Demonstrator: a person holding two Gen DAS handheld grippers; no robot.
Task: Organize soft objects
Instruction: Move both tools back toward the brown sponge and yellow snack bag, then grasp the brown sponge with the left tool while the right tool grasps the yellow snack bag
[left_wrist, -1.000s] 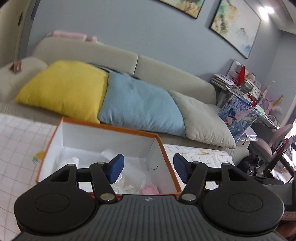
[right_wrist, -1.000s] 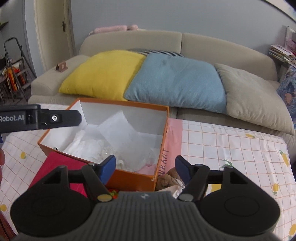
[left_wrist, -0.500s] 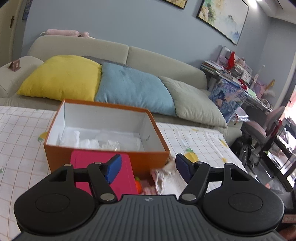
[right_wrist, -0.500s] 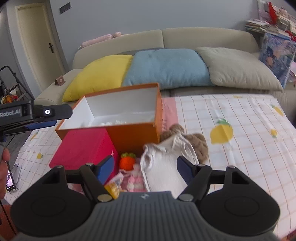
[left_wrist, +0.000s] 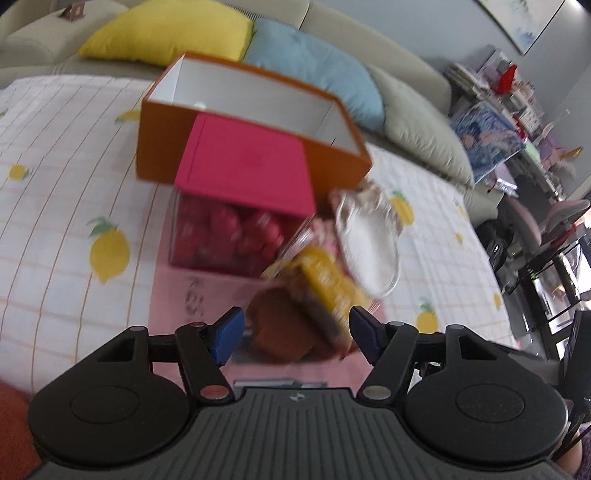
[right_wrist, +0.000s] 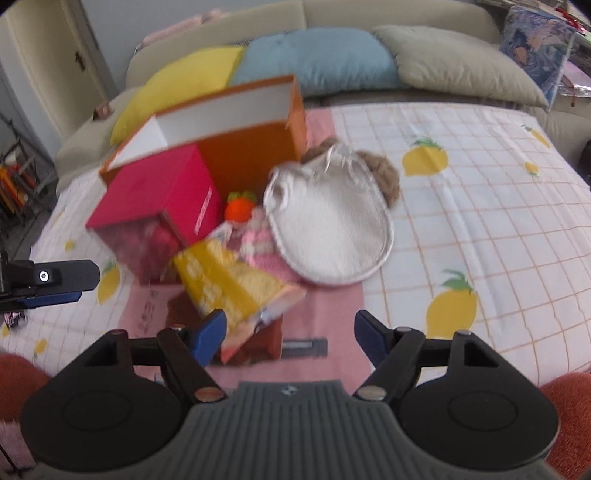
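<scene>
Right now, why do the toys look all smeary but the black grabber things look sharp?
Left wrist view: the yellow packet and white pouch are streaked by motion blur, while the left gripper is crisp because the camera rides on it. Right wrist view: the same smear on the orange box; the right gripper is sharp. Both fisheye views bend the edges.

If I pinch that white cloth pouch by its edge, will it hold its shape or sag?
The white cloth pouch will probably sag: it lies flat with a gathered, wrinkled top, so it looks like thin fabric. It seems light, likely lifting easily. Part of it overlaps the pink knitted item, which might drag along. Both grippers' jaws are open and empty.
</scene>
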